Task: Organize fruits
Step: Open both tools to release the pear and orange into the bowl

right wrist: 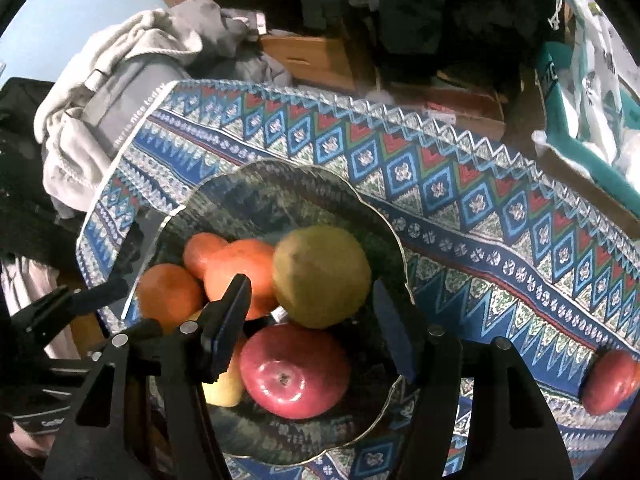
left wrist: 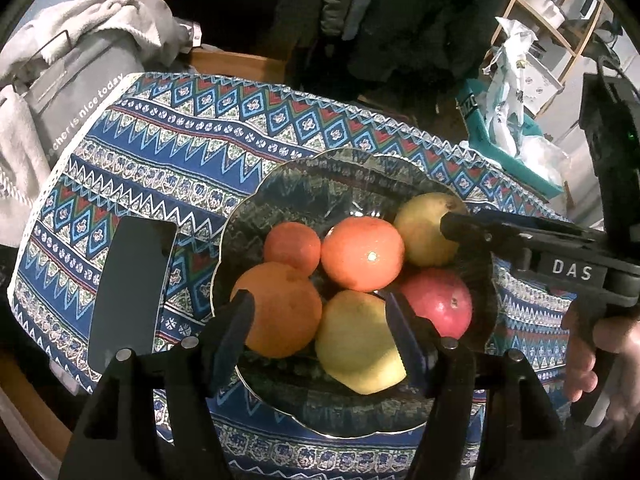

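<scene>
fruit gathered in the bowl

patterned table (left wrist: 168, 152) carries a glass bowl (left wrist: 280, 184) with oranges, pears and a red apple (right wrist: 294, 372). another apple (right wrist: 610, 380) lies apart. left tool (left wrist: 320, 316) and right tool (right wrist: 316, 320) hover released, grasping nothing.

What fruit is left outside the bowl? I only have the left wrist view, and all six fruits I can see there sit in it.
Observer: One red fruit lies on the patterned cloth, apart from the bowl, at the right edge of the right wrist view.
Operator: Are the right tongs holding anything?
Observer: It seems not. The right tongs stand open over the green pear, and their pads do not appear to press on it.
</scene>
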`<state>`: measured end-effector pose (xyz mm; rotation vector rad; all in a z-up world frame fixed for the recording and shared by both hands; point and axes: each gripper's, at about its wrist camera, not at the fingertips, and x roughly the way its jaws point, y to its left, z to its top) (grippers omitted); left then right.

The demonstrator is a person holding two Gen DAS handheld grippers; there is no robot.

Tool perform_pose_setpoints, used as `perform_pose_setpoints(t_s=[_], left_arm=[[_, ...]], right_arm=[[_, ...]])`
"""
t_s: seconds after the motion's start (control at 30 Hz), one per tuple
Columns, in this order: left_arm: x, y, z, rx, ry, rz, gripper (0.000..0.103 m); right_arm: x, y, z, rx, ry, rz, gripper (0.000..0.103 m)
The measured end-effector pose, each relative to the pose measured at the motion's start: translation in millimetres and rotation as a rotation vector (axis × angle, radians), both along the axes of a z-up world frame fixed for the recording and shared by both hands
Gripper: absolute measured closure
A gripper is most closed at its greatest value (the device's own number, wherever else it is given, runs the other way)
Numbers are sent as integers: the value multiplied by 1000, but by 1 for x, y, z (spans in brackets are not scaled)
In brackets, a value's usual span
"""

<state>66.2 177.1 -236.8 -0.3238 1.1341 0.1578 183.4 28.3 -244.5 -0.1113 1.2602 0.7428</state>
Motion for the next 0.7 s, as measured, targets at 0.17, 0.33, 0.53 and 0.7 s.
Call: perform_pose_setpoints(t_s=[0.17,0.33,0.53,0.7], left_arm=[[-3,-7,13,8,-28,-15,34],[-5,-14,33,14,-66,-23,34],[-12,-26,62,58,-134,-49,29],[-16,-39,84,78,-176,-81,29]], right_arm=[[-8,1,24,3,-59,11,38],[-18,-2,55,2,-134,22,38],[-26,-14,87,20,-184,7,38],[-31,-30,114,44,-214,-20,38]])
